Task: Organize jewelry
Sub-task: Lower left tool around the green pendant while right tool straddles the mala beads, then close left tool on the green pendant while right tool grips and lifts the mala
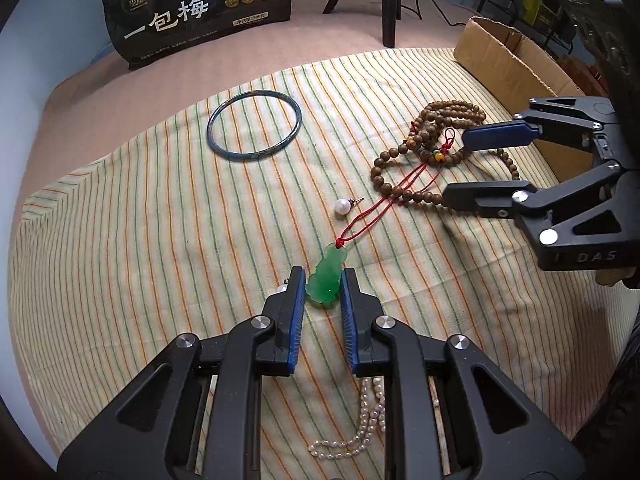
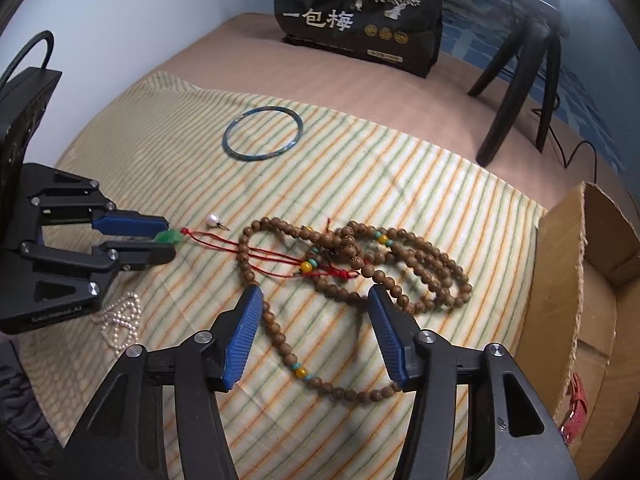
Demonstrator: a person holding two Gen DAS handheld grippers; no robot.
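Jaws of left gripper [image 1: 323, 280] clamp green pendant [image 1: 326, 282]; bag [image 1: 196, 8] reads "一包梅".

A striped cloth [image 2: 400, 168] in cream, green and orange covers a tan surface [image 2: 224, 60]. Ahead of the claws, a dark printed bag [image 1: 196, 12] stands against a pale blue wall [image 2: 132, 4]. Black tripod legs [image 2: 516, 80] rise ahead to the right, and a cardboard box [image 2: 580, 280] sits right of the right claw.
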